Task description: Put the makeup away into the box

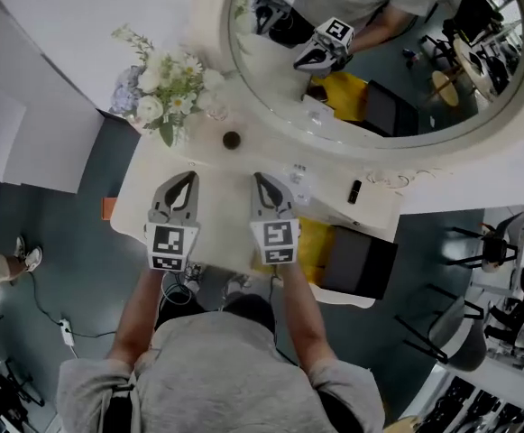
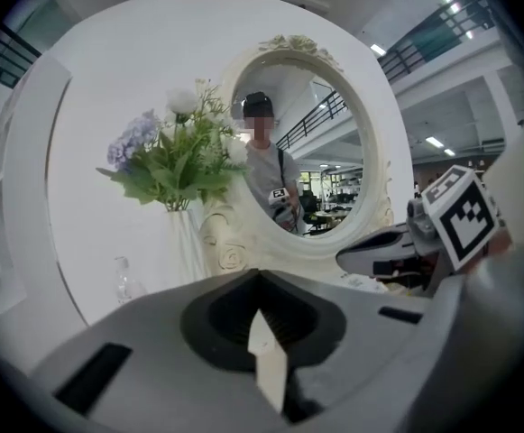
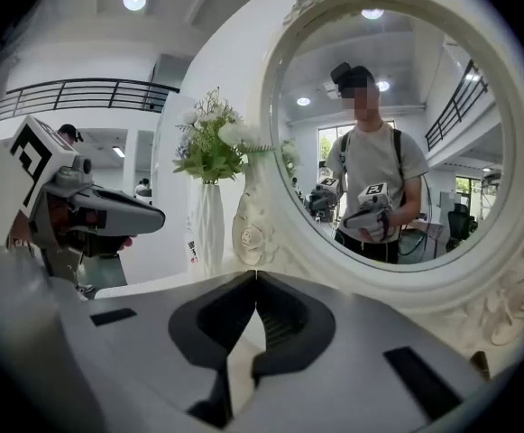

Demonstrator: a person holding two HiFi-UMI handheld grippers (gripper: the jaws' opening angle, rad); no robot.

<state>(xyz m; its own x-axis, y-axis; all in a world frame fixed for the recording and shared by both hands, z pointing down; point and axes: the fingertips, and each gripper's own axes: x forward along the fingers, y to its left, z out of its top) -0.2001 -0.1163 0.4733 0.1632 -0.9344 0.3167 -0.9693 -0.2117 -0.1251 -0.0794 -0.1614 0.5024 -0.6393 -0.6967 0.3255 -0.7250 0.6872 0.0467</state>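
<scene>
1. Left tongs (image 1: 190, 177) and right tongs (image 1: 259, 178) are both closed tight with nothing in them, over the white desk (image 1: 218, 225).
2. A small black stick (image 1: 354, 190), probably makeup, sits around 3 o'clock from the right tongs. Its long axis runs roughly 1-to-7, and the right hand's nearer. A dark round piece (image 1: 232, 139) sits at 12 o'clock.
3. Only the head view shows those. The gripper views just catch the mirror (image 3: 397, 133) and flowers (image 2: 176, 161).

A: How are the arms held?
B: Both forearms (image 1: 140, 307) reach forward, with the left gripper (image 1: 188, 176) and right gripper (image 1: 258, 177) side by side, tilted slightly down.
A: And the jaws?
B: Each pair is closed tip to tip.
</scene>
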